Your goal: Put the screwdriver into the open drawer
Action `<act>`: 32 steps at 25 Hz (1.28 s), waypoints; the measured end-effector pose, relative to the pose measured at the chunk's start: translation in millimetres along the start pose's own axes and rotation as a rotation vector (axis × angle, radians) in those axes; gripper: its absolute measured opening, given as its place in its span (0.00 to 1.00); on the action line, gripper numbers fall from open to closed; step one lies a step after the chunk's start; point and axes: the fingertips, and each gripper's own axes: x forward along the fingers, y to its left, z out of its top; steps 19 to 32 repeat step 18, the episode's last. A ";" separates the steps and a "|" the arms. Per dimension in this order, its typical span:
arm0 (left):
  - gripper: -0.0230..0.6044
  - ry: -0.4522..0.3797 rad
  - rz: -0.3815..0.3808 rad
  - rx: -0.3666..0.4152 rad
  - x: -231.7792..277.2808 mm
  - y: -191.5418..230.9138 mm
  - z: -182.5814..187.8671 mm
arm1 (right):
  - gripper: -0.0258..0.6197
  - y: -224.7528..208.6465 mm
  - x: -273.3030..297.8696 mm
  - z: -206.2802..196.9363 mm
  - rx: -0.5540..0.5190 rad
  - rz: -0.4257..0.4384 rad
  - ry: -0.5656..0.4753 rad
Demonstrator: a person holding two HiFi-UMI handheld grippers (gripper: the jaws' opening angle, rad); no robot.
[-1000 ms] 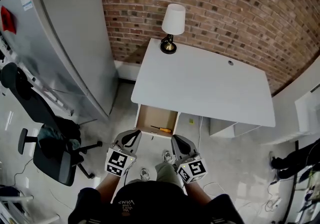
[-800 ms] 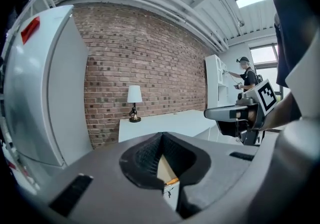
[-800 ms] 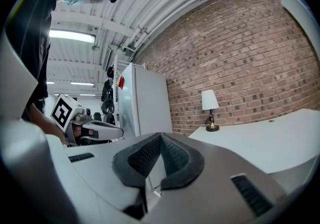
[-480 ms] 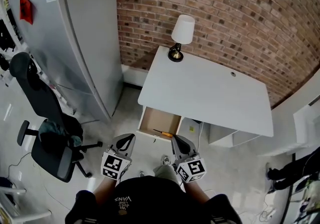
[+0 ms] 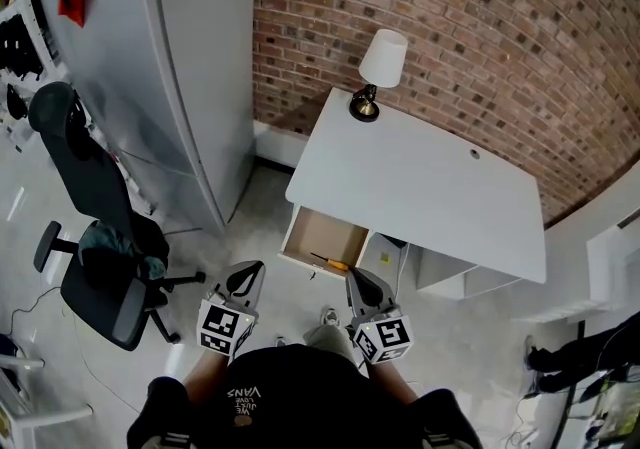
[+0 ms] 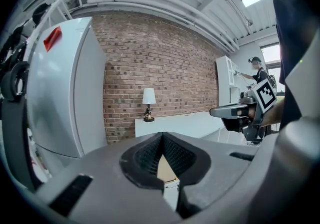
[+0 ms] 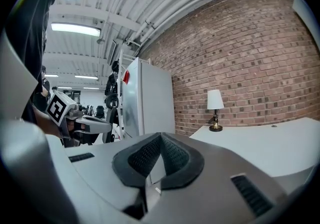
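The screwdriver [image 5: 330,262], with an orange handle, lies inside the open wooden drawer [image 5: 318,235] under the white desk [image 5: 420,187]. Both grippers hang in the air in front of the drawer, apart from it, pointing toward the desk. My left gripper [image 5: 250,273] [image 6: 162,135] is shut with nothing between its pads. My right gripper [image 5: 358,280] [image 7: 160,135] is shut too and holds nothing. Each gripper shows in the other's view: the right gripper [image 6: 240,113] and the left gripper [image 7: 85,123].
A table lamp [image 5: 380,67] stands at the desk's far left corner against the brick wall. A tall grey fridge [image 5: 170,67] is left of the desk. A black office chair [image 5: 95,247] stands on the floor at the left. The person's feet are below the drawer.
The head camera has shifted, so desk and lamp sit further right in the picture. My left gripper has drifted left, away from the drawer. The screwdriver stays in the drawer.
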 end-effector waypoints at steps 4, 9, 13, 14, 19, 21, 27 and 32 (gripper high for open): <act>0.05 -0.003 0.006 0.007 -4.1 1.0 0.0 | 0.04 3.3 4.0 1.1 -0.014 0.010 0.006; 0.05 -0.005 0.007 0.012 -5.1 2.5 -0.7 | 0.04 4.8 8.2 1.4 -0.023 0.019 0.008; 0.05 -0.005 0.007 0.016 -3.5 1.9 -0.4 | 0.04 3.7 9.3 1.8 -0.019 0.019 0.003; 0.05 -0.005 0.006 0.015 -2.4 1.4 -0.4 | 0.04 2.6 9.5 1.7 -0.018 0.018 0.002; 0.05 -0.006 0.003 0.009 2.8 -0.8 0.1 | 0.04 -2.1 10.6 0.4 -0.017 0.013 0.006; 0.05 -0.006 0.003 0.009 2.8 -0.8 0.1 | 0.04 -2.1 10.6 0.4 -0.017 0.013 0.006; 0.05 -0.006 0.003 0.009 2.8 -0.8 0.1 | 0.04 -2.1 10.6 0.4 -0.017 0.013 0.006; 0.05 -0.006 0.003 0.009 2.8 -0.8 0.1 | 0.04 -2.1 10.6 0.4 -0.017 0.013 0.006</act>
